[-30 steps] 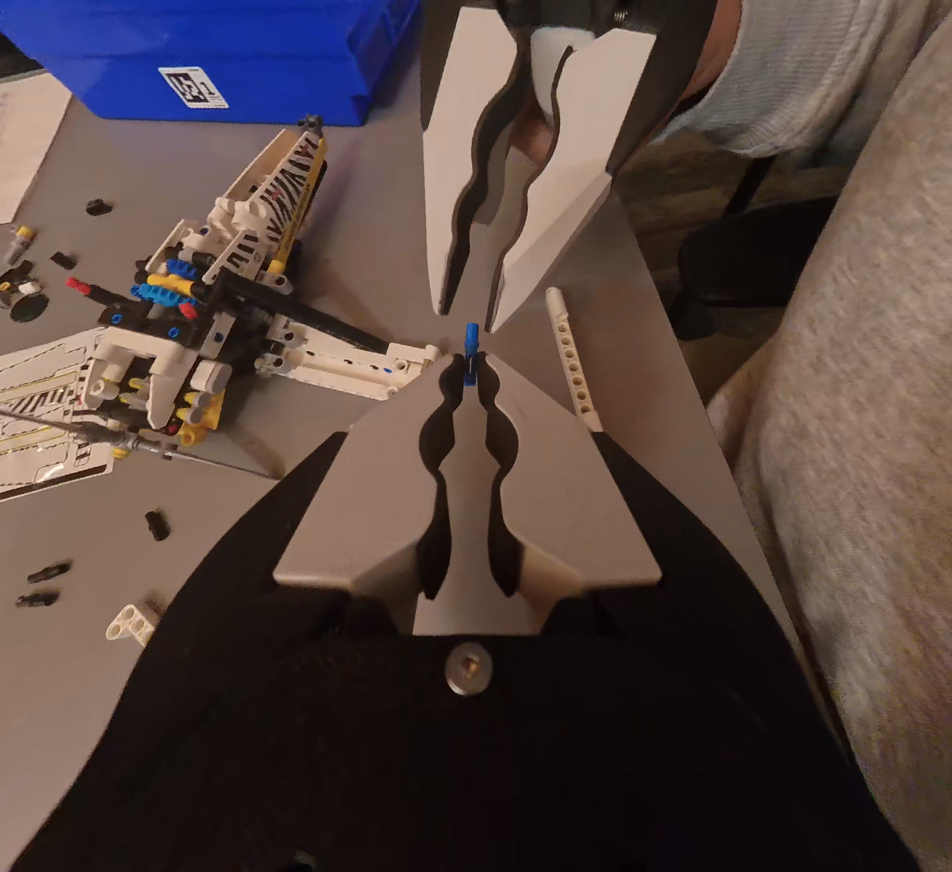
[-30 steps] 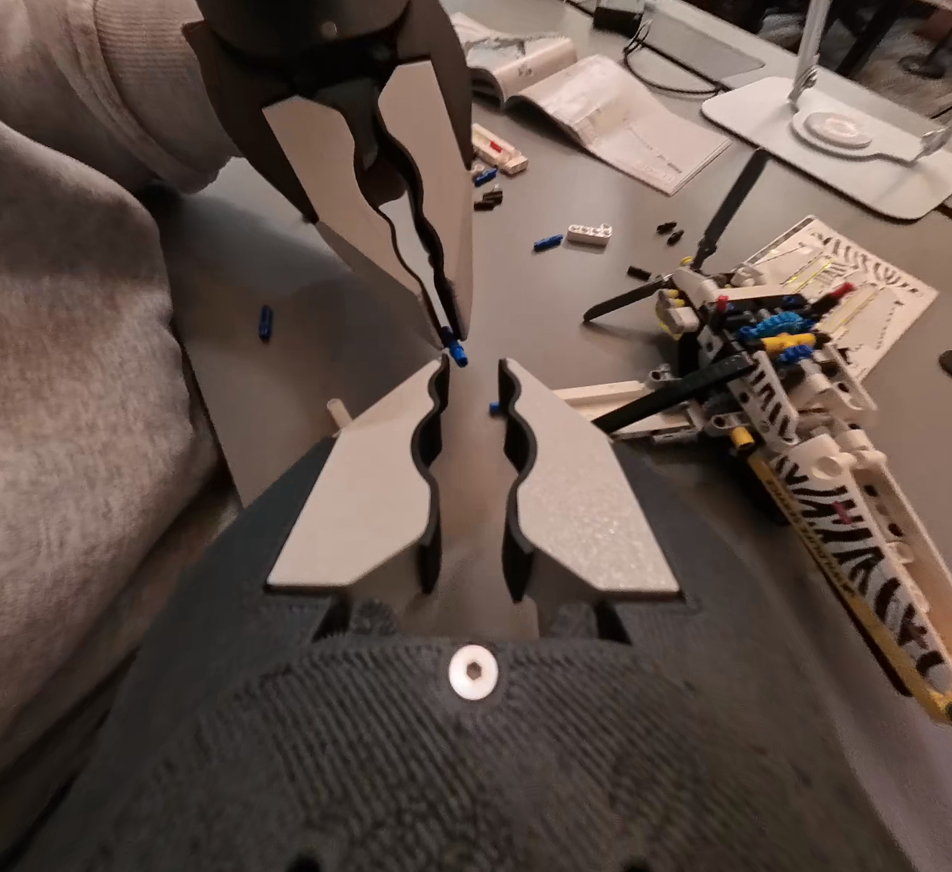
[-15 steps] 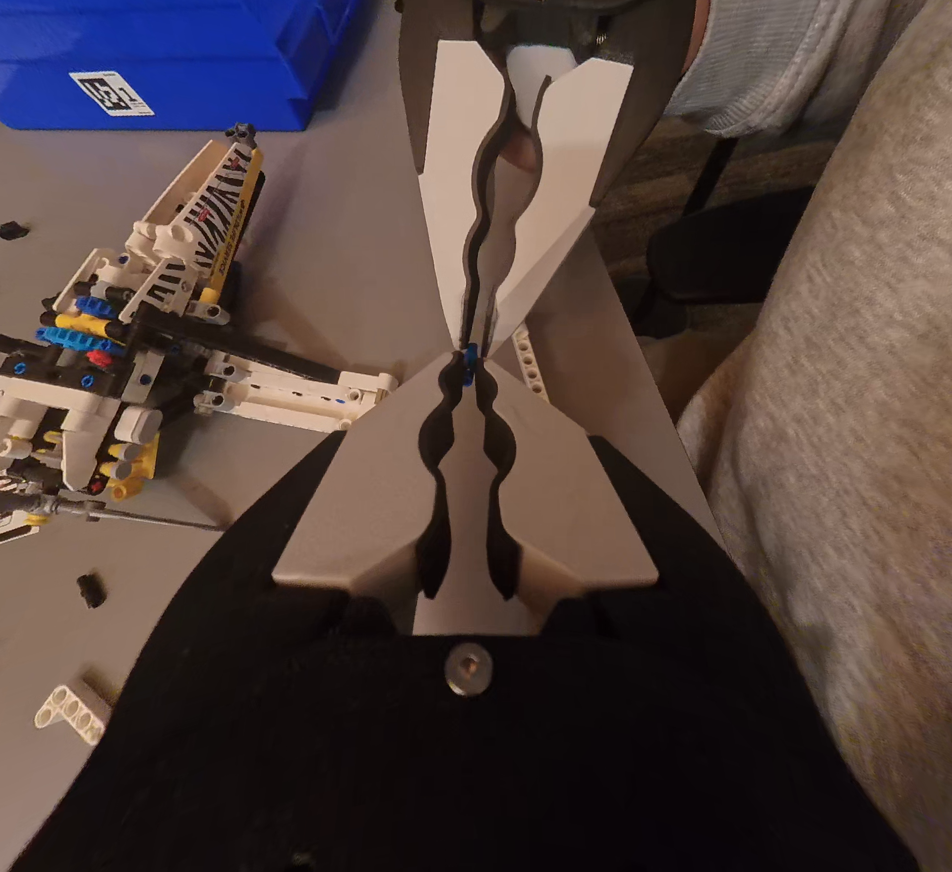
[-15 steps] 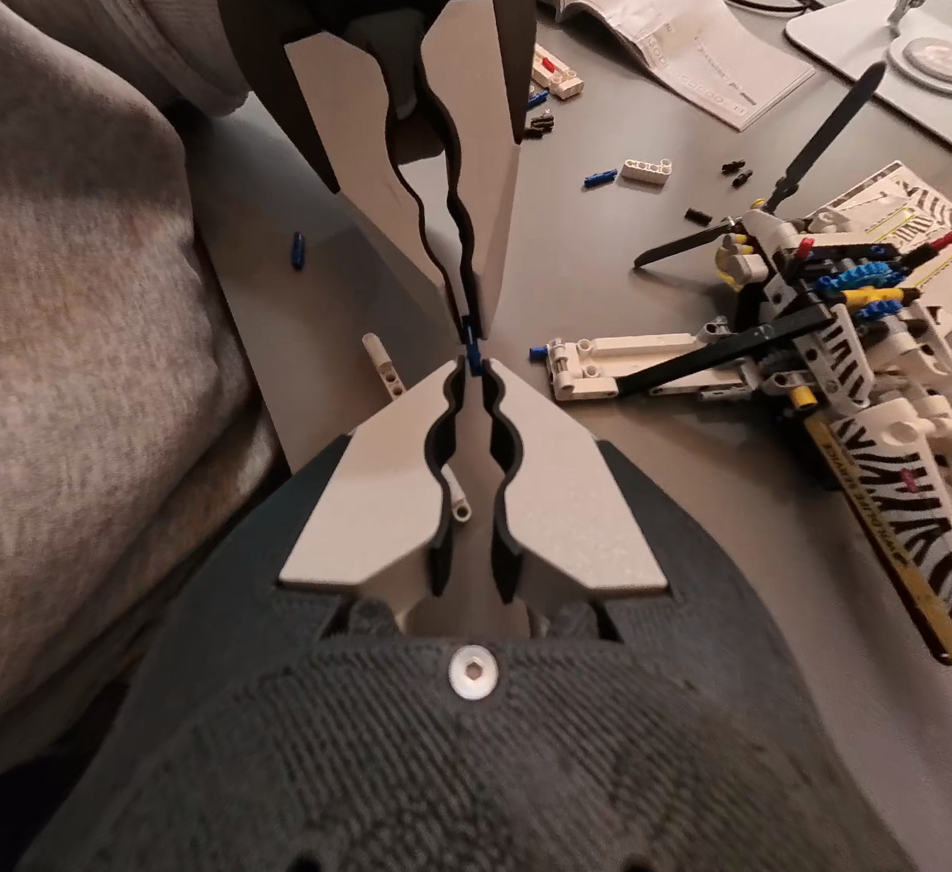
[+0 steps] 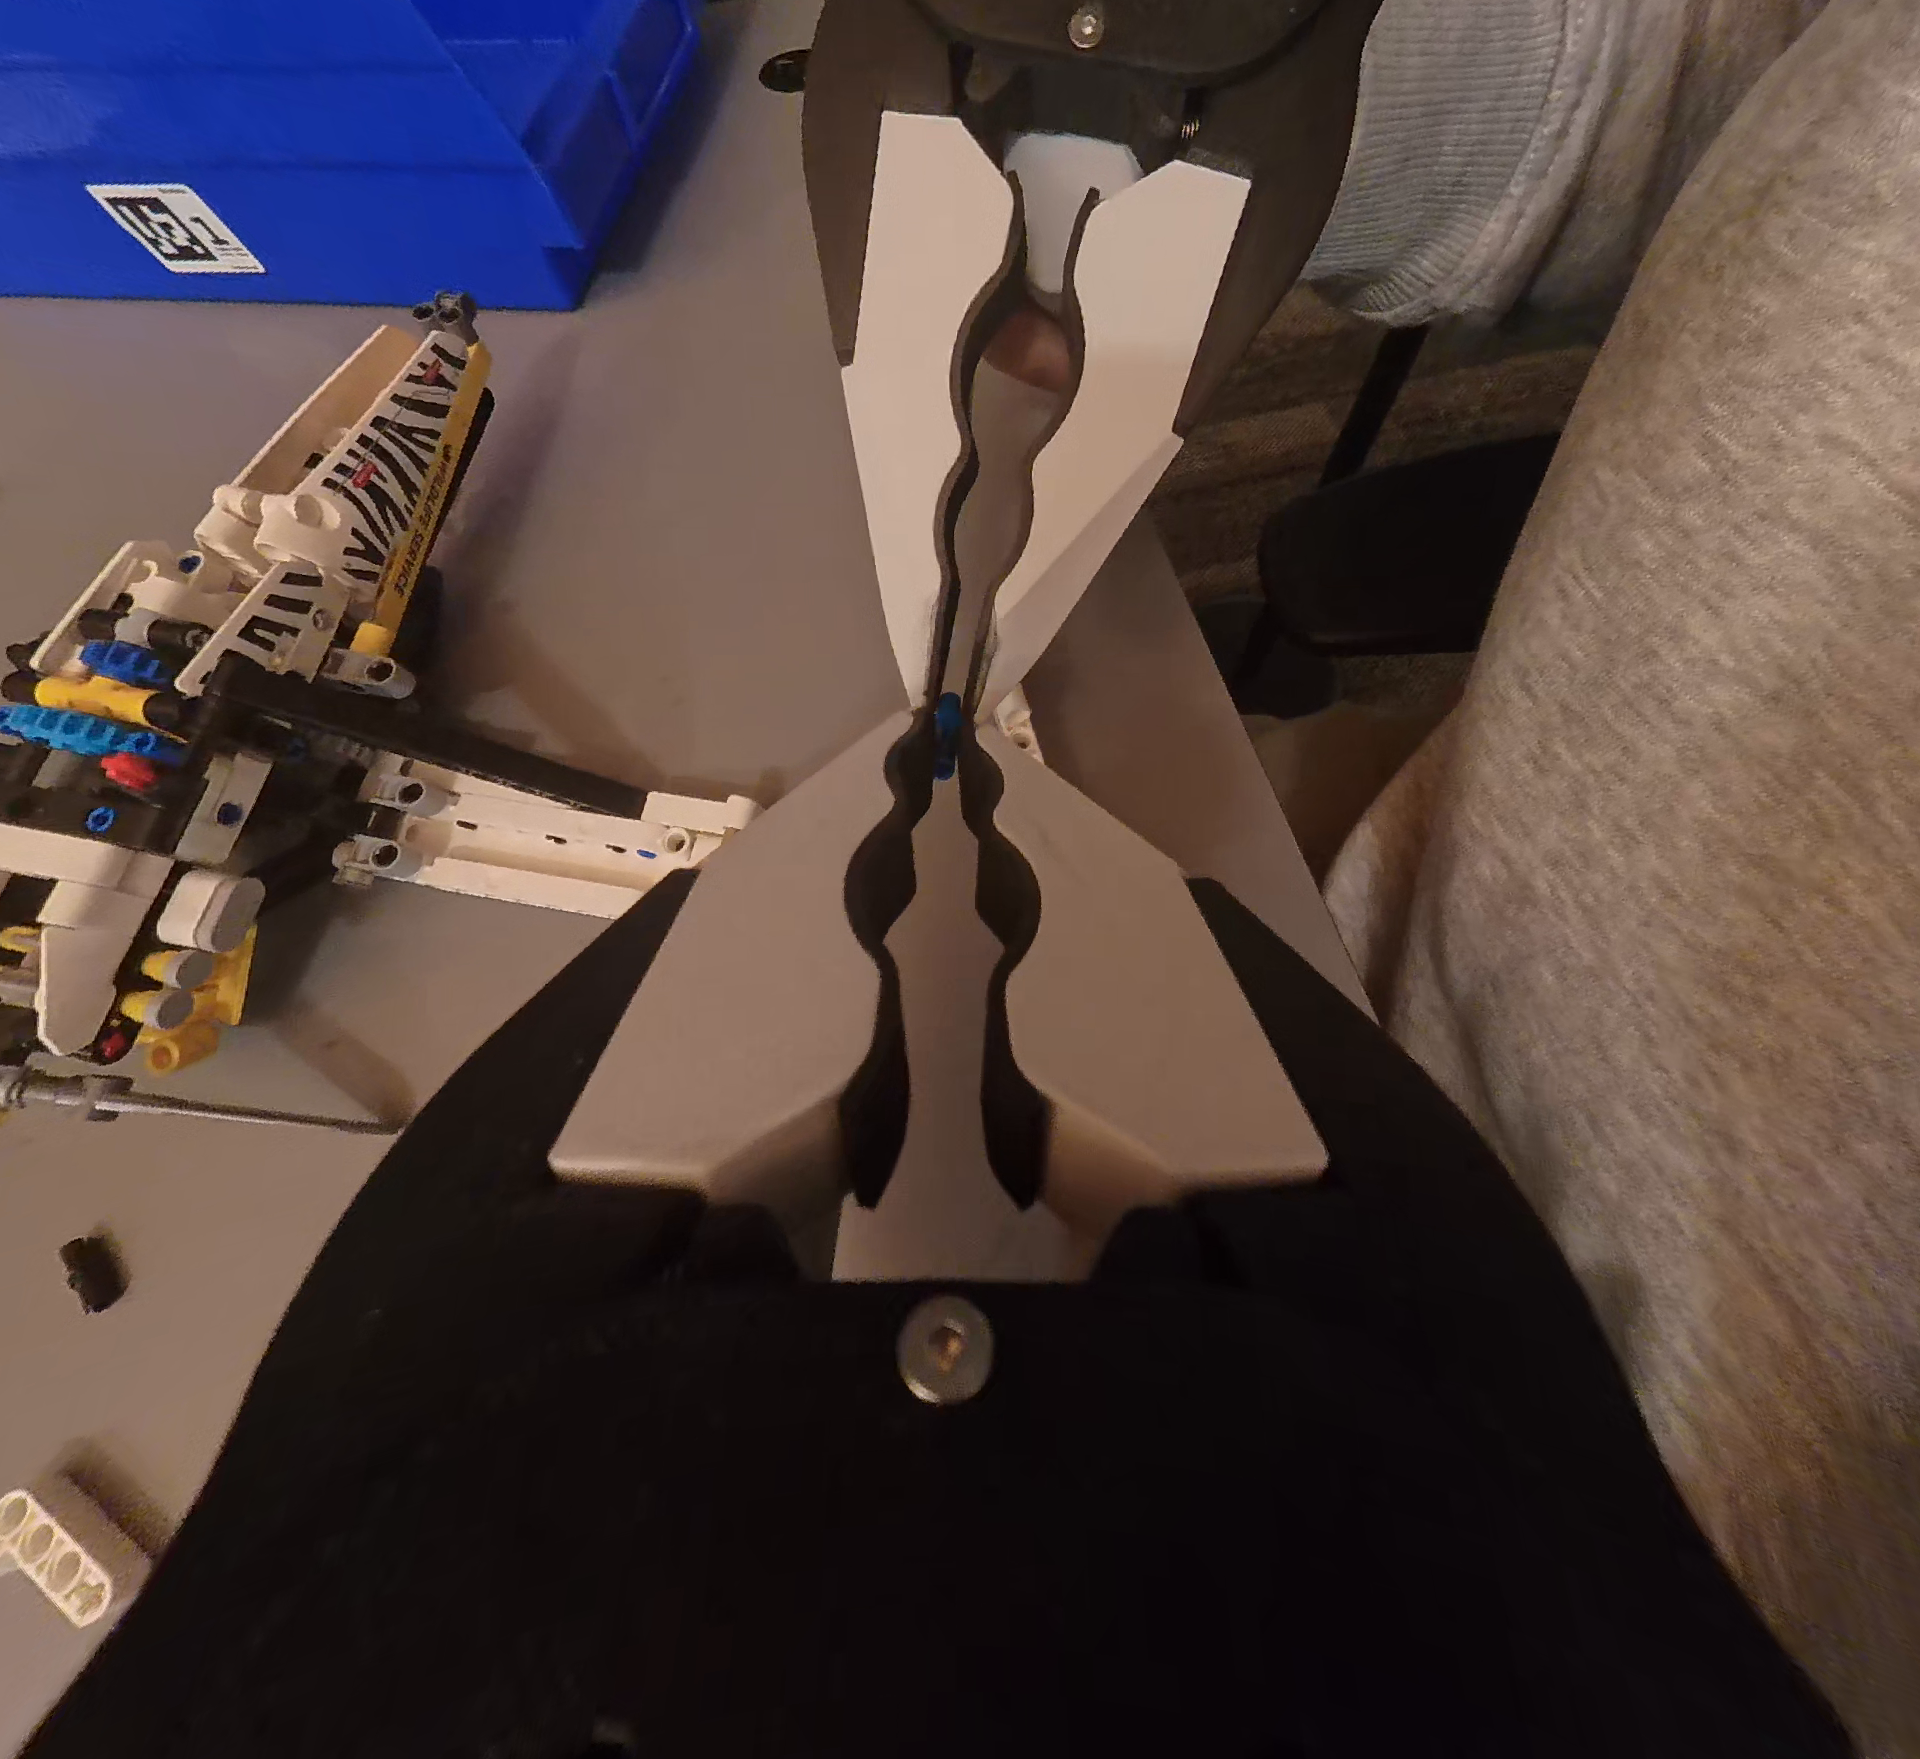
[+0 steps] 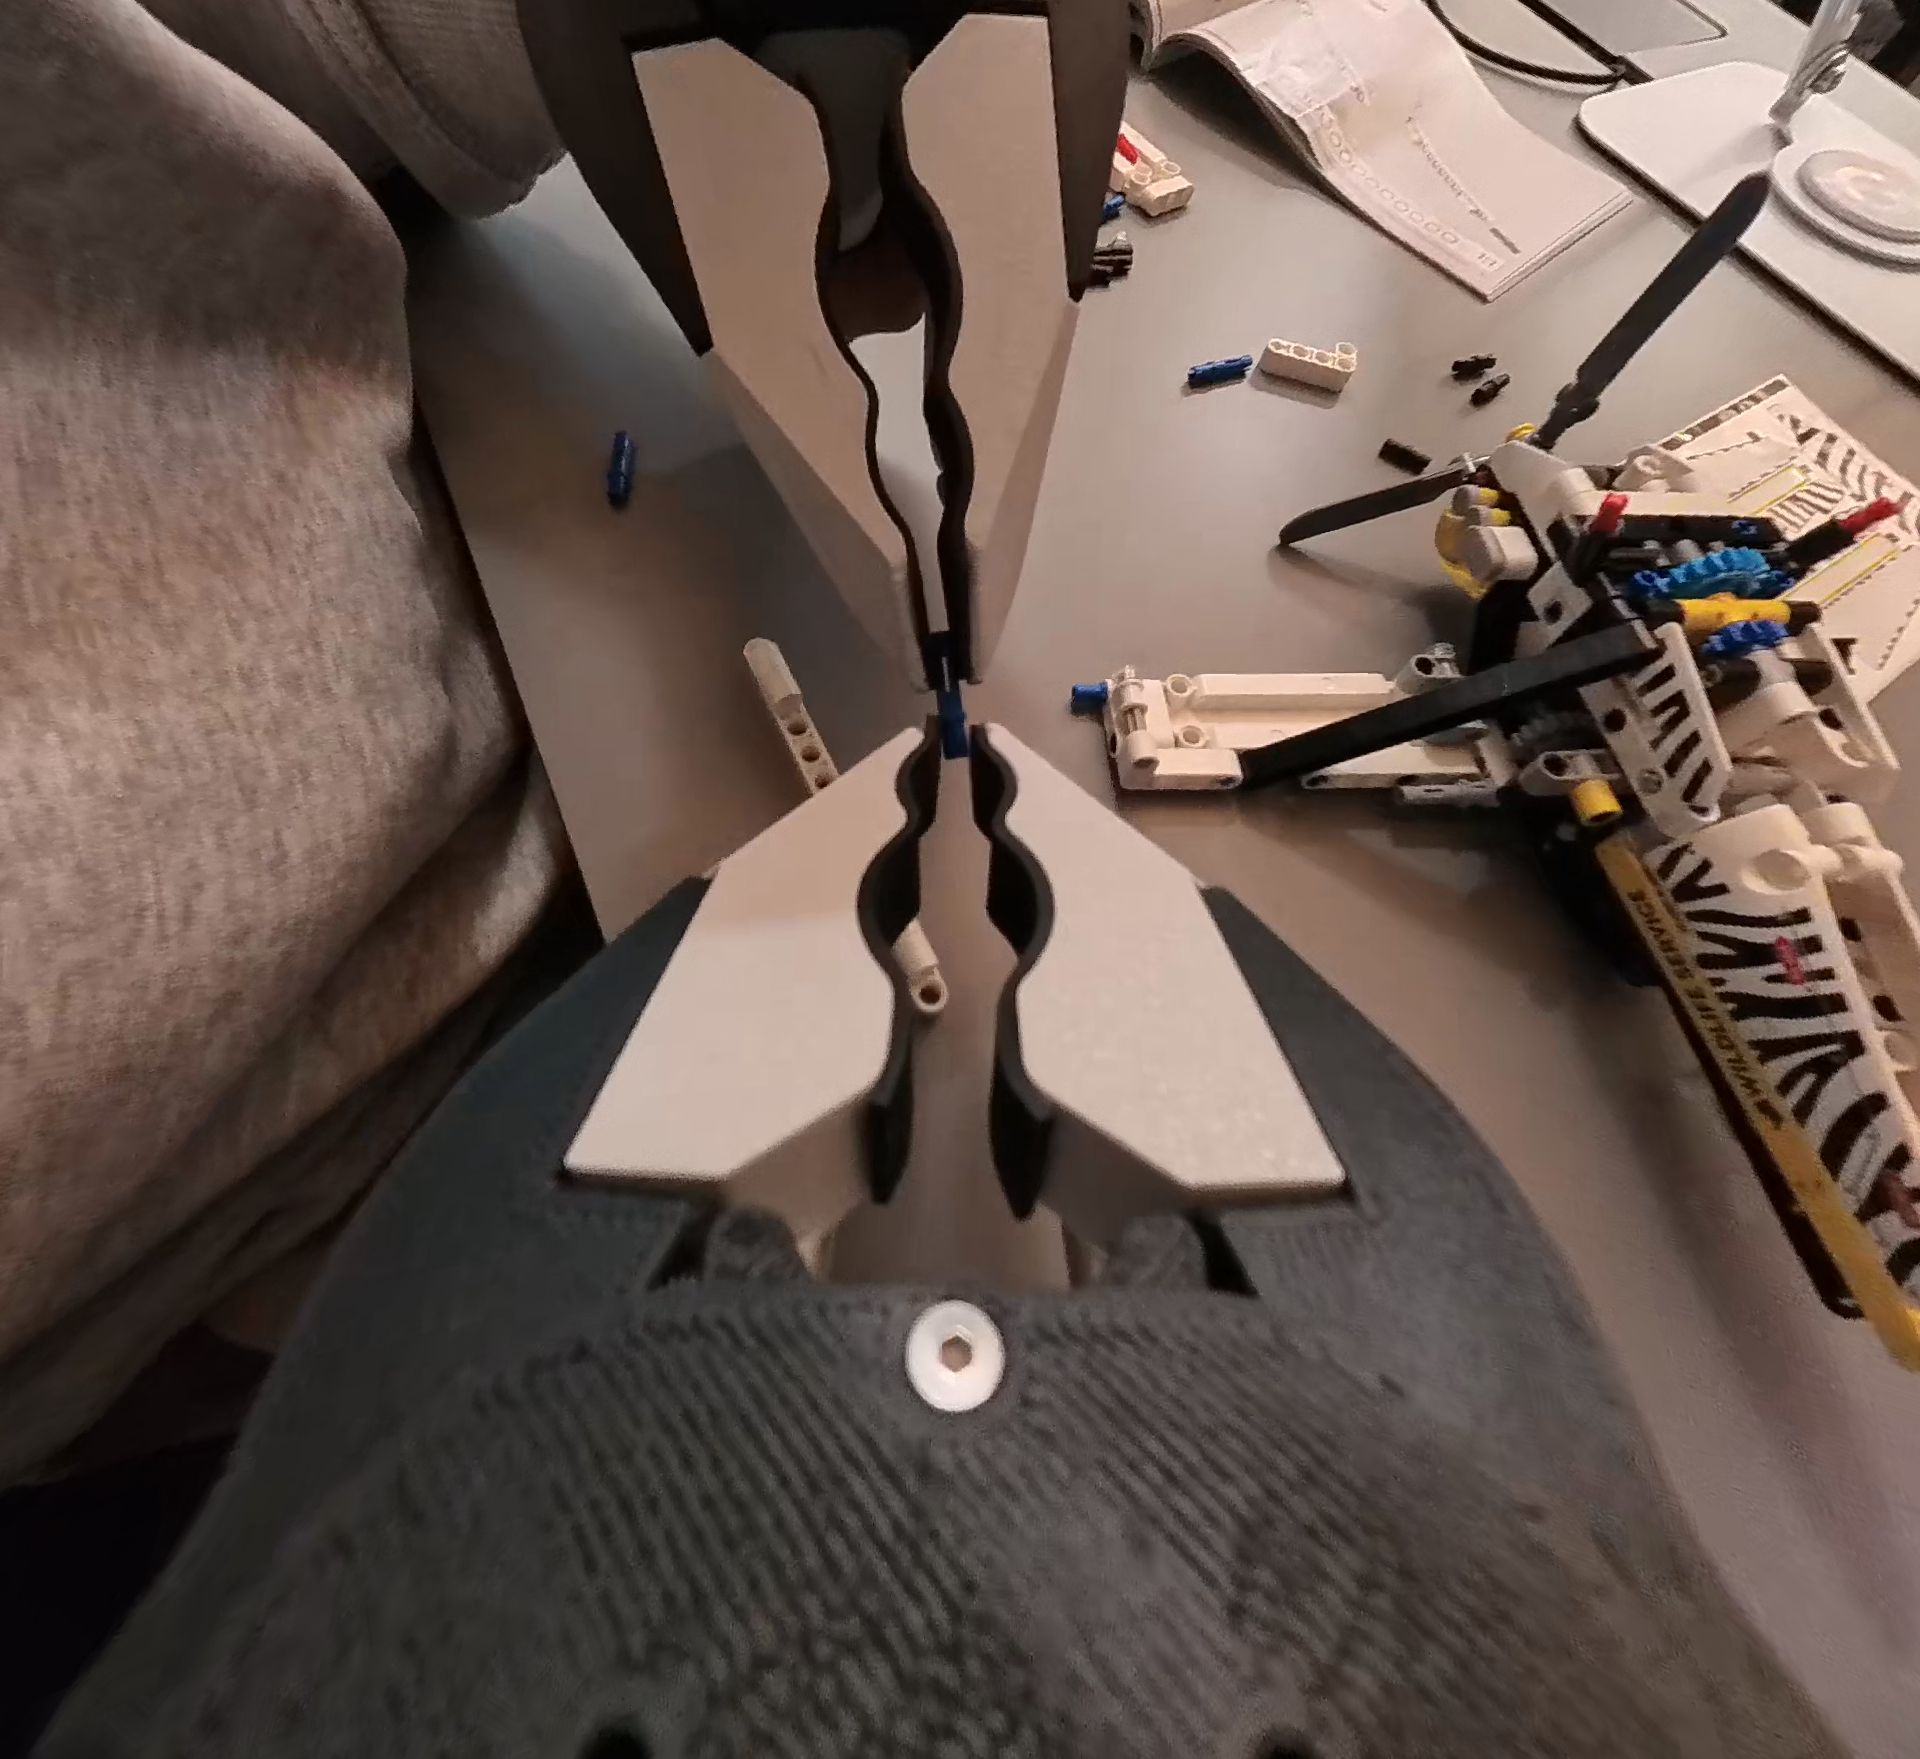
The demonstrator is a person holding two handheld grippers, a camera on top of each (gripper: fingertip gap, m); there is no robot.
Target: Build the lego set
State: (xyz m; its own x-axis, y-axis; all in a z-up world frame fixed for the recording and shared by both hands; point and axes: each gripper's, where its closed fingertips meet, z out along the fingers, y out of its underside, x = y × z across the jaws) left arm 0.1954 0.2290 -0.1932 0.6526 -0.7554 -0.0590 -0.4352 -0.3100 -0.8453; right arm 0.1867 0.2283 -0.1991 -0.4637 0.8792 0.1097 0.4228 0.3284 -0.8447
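Observation:
A small blue pin [image 5: 945, 730] is held in the air between the tips of both grippers, which meet tip to tip above the table's near edge. My left gripper [image 5: 941, 753] is shut on one end of the pin. My right gripper [image 6: 949, 741] is shut on its other end [image 6: 950, 722]. In the left wrist view the right gripper [image 5: 951, 686] comes down from the top. In the right wrist view the left gripper [image 6: 943, 670] does the same. The part-built Lego model [image 5: 260, 722] with zebra-striped panels lies on the grey table, and shows in the right wrist view [image 6: 1558, 722].
A long white beam [image 6: 790, 722] lies on the table under the grippers. A blue bin [image 5: 312, 47] stands at the back. An open instruction booklet [image 6: 1351, 99], a sticker sheet [image 6: 1829, 462], a loose blue pin [image 6: 619, 466], a short white beam [image 6: 1307, 355] and black pins [image 5: 94, 1275] lie around. Grey sleeves flank the grippers. Both grippers' tips are close together, under 4 cm apart.
One second ago my right gripper was open and apart from the pin in my left gripper. It moved in and shut on the pin's free end. Both now hold it.

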